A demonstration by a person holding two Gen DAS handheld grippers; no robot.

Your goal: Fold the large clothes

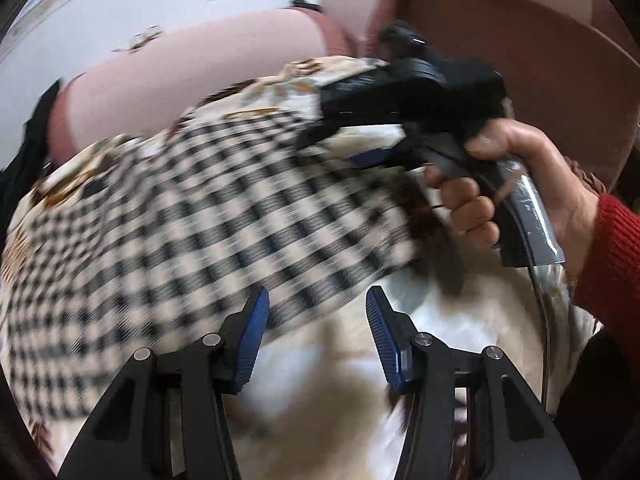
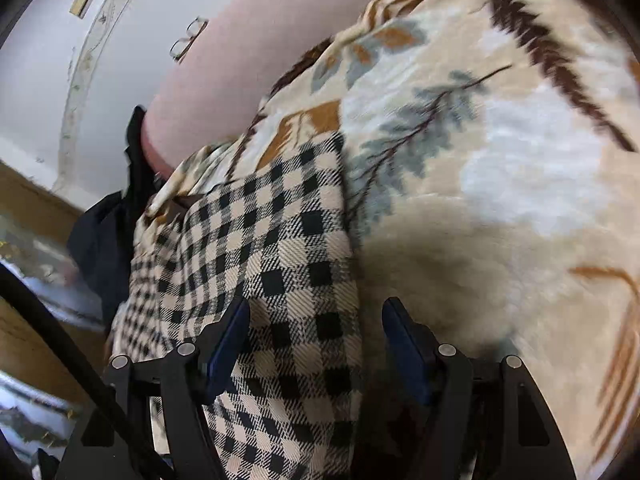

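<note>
A black-and-cream checked garment (image 1: 192, 216) lies spread on a cream blanket with a leaf pattern (image 2: 520, 160). My left gripper (image 1: 318, 320) is open just above the garment's near edge, and there is nothing between its blue pads (image 1: 256, 332). My right gripper (image 2: 316, 332) is also open, low over the garment's (image 2: 288, 264) right edge, with the cloth lying under the gap and not pinched. The left wrist view shows the hand (image 1: 472, 200) in a red sleeve that holds the right gripper at the garment's far right side. Both views are blurred.
A pink mattress (image 1: 168, 76) lies beyond the blanket, with a brown headboard (image 1: 520, 60) at the right. Dark clothing (image 2: 108, 232) hangs off the bed's left side. A pair of glasses (image 2: 188, 38) rests on the pink surface. A black cable (image 2: 52, 320) crosses the lower left.
</note>
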